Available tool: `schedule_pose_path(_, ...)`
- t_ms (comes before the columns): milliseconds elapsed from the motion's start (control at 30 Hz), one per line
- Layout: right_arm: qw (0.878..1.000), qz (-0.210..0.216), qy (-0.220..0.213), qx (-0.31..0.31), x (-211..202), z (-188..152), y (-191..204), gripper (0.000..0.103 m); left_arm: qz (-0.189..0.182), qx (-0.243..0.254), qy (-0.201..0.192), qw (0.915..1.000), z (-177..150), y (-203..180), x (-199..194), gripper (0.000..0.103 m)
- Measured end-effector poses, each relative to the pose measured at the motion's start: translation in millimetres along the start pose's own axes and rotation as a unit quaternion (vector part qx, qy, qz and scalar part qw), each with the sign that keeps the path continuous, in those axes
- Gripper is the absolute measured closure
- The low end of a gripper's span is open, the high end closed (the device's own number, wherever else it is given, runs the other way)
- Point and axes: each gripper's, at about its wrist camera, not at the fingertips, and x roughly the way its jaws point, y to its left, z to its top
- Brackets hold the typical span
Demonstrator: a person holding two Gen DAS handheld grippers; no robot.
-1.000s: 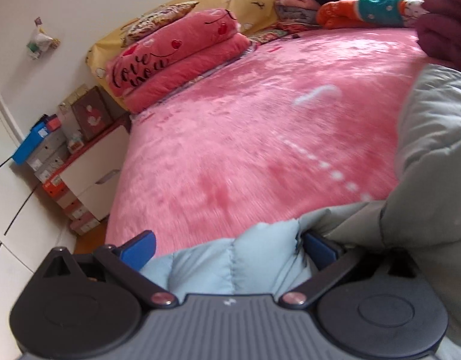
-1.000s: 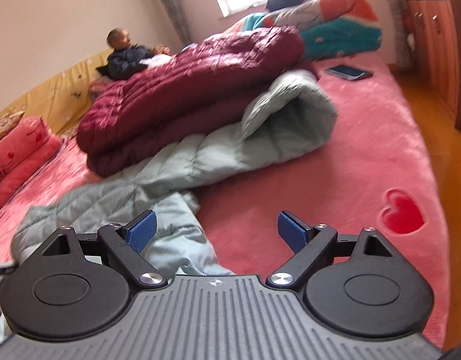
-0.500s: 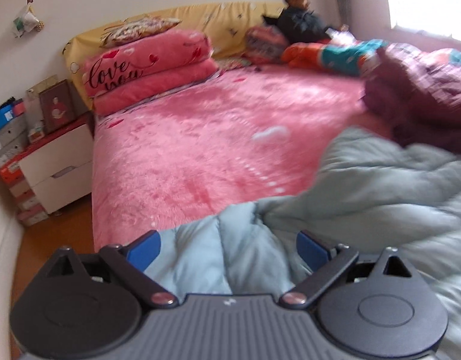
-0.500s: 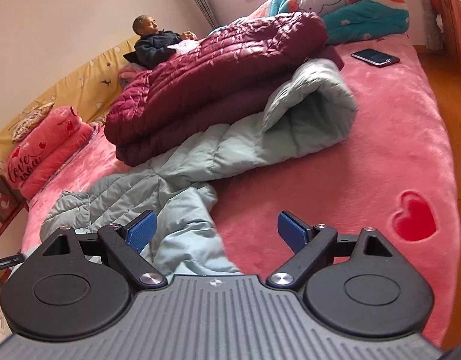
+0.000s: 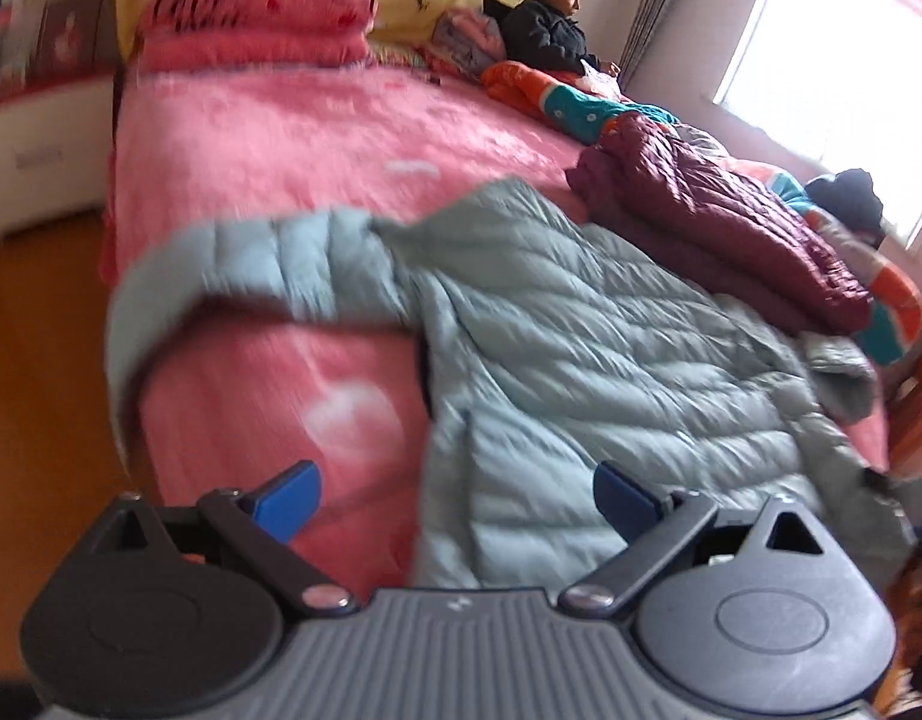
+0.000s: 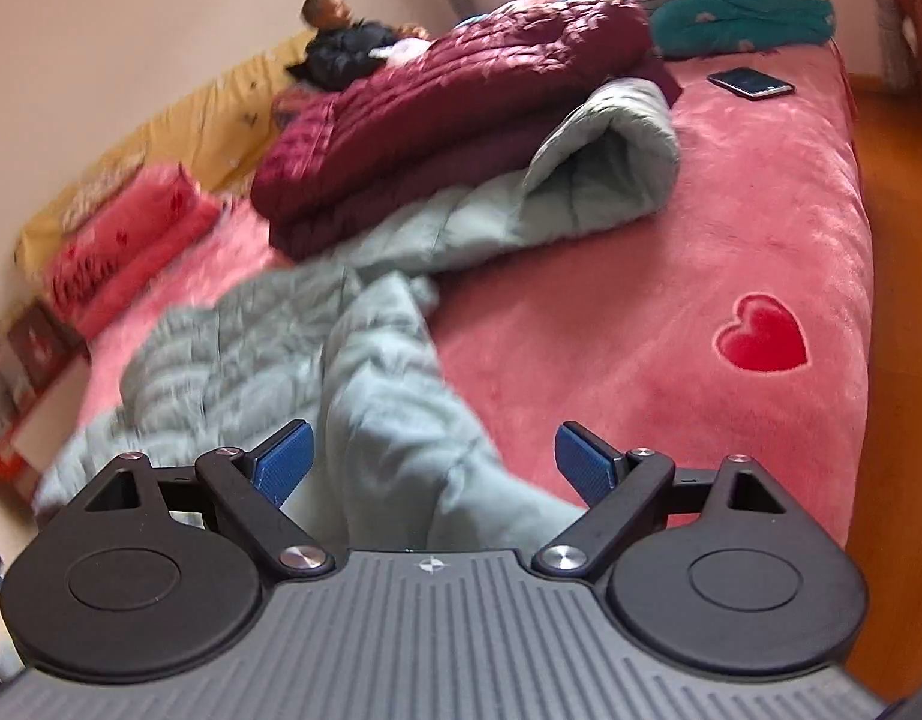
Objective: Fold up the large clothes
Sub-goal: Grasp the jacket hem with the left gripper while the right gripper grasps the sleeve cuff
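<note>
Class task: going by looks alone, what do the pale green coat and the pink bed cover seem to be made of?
Pale green coat: probably thin synthetic shell over padding, matte; stitched channels puff up. Pink bed cover: likely plush fleece; its surface looks fuzzy and soft, with a red heart set in.

Daylight pours in from the window [image 5: 832, 60], blown out to white glare, leaving the room softly lit with faint shadows. Motion blur smears the pale blue coat [image 5: 580, 348] and the pink pillows [image 5: 251, 18] far from the window. Fisheye bending curves every edge.
</note>
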Motion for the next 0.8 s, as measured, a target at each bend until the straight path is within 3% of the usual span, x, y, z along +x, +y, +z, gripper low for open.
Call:
schedule_pose_path(100,0.999,-0.028,0.003,-0.042,1.2,-8.0,13.6,0.0,-0.026,-0.005,0.004,0.9996,-15.5,-4.3,8.2,0.006)
schedule_pose_path(167,0.997,-0.044,0.014,-0.054,3.4,-13.5,17.5,0.008,-0.038,-0.005,0.015,0.9992,-20.3,-6.1,15.4,0.006)
schedule_pose_path(233,0.997,-0.052,0.028,-0.047,7.7,-16.8,17.7,0.038,-0.047,-0.001,0.02,0.9987,-24.5,-8.5,23.3,0.006)
schedule_pose_path(300,0.997,-0.056,0.034,-0.042,6.2,-19.8,17.0,0.055,-0.054,-0.003,0.024,0.9983,-29.0,-7.6,25.1,0.006)
schedule_pose_path(433,0.997,-0.058,0.035,-0.042,-1.9,-24.2,22.4,0.067,-0.077,-0.009,0.044,0.996,-34.8,-6.5,33.5,0.011)
schedule_pose_path(533,0.997,-0.053,0.043,-0.022,-10.3,-27.7,21.9,0.073,-0.08,-0.004,0.051,0.9955,-36.5,-5.4,33.5,0.029)
schedule_pose_path(600,0.998,-0.048,0.044,-0.004,-15.9,-29.2,20.4,0.075,-0.087,-0.011,0.054,0.9947,-37.0,-0.3,29.8,0.051)
schedule_pose_path(667,0.998,-0.044,0.046,0.01,-22.5,-31.9,19.0,0.077,-0.098,-0.026,0.057,0.9932,-37.9,3.2,27.5,0.065)
schedule_pose_path(800,0.998,-0.035,0.043,0.034,-33.4,-35.3,14.8,0.082,-0.1,-0.025,0.057,0.993,-43.8,0.8,19.6,0.081)
